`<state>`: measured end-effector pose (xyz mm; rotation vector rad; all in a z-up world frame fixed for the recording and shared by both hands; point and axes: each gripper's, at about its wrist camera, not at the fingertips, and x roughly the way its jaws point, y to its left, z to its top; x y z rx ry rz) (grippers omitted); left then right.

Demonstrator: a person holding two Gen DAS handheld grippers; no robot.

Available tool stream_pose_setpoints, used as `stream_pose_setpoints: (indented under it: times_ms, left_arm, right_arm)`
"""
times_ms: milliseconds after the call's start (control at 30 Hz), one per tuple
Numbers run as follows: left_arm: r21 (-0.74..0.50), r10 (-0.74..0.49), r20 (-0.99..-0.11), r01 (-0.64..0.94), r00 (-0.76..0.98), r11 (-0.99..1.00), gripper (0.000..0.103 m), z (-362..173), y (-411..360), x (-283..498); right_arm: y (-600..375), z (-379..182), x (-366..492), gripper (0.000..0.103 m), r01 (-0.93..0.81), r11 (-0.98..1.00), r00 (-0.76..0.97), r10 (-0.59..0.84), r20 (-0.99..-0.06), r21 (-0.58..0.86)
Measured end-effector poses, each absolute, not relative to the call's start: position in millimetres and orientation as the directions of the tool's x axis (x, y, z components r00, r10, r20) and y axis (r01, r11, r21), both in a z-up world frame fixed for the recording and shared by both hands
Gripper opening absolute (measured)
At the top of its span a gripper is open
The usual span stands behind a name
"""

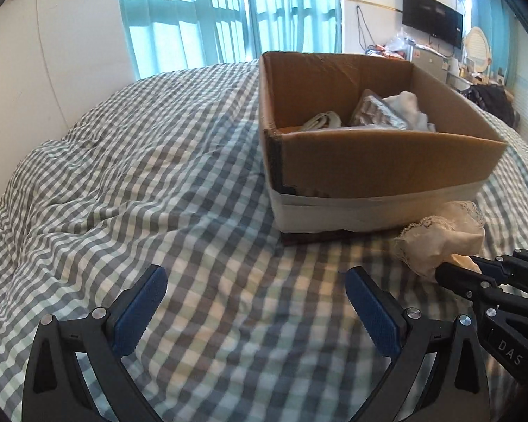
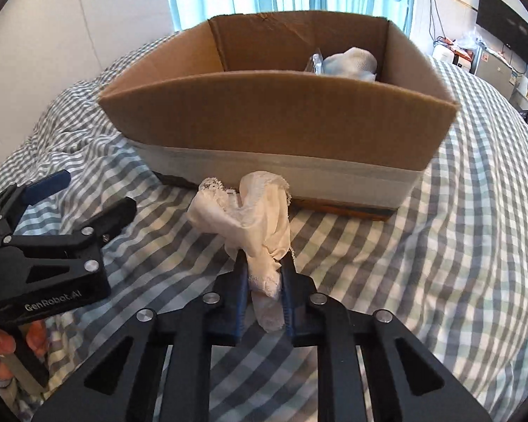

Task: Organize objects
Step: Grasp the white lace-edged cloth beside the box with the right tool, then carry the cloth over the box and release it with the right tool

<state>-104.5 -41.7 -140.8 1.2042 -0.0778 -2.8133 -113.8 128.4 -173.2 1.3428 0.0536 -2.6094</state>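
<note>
An open cardboard box (image 1: 387, 161) (image 2: 271, 119) with a white band round its base stands on the checked bed. Inside it lie a white cable coil (image 1: 322, 121), a silver packet (image 1: 375, 110) and a pale blue cloth (image 1: 410, 105) (image 2: 352, 63). My right gripper (image 2: 262, 263) is shut on a cream lace cloth (image 2: 250, 218) (image 1: 443, 235), held just in front of the box's near wall. My left gripper (image 1: 255, 281) is open and empty above the bedspread, left of the right gripper (image 1: 450, 267); it shows at the left of the right wrist view (image 2: 91, 197).
A grey-and-white checked bedspread (image 1: 140, 183) (image 2: 457, 246) covers the bed, rumpled at the left. A white wall and teal curtains stand behind. A cluttered desk and wall TV (image 1: 431, 17) stand at the far right.
</note>
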Motion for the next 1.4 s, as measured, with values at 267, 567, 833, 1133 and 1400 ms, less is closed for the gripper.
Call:
stream_pose_setpoints:
  times_ms: [267,567,833,1133,1400]
  left_arm:
    - [0.077,-0.076,-0.699,0.031,-0.711,-0.997,0.103,-118,-29,-77]
    - [0.038,-0.061,-0.627,0.048,-0.777,-0.998,0.103,-69,-31,-51]
    - [0.012,-0.052,-0.558,0.055,-0.828,-0.998,0.103,-21,-30,-55]
    - [0.037,-0.055,-0.497,0.042,-0.866,-0.998,0.103,13,-24,-101]
    - [0.053,-0.085,-0.5,0.068,-0.862,-0.996,0.103,3,-33,-170]
  right_arm:
    - [129,-137,-79,0.014,0.192,-0.978,-0.615,-0.184,-0.767,0.08]
    - [122,-85,-47,0.014,0.198,-0.979,-0.691,-0.176,-0.701,0.051]
    - [118,-33,-39,0.014,0.208,-0.978,-0.763,-0.163,-0.626,0.001]
    - [127,0,-75,0.014,0.216,-0.976,-0.797,-0.18,-0.576,0.007]
    - [137,0,-154,0.014,0.215,-0.976,-0.796,-0.19,-0.575,0.025]
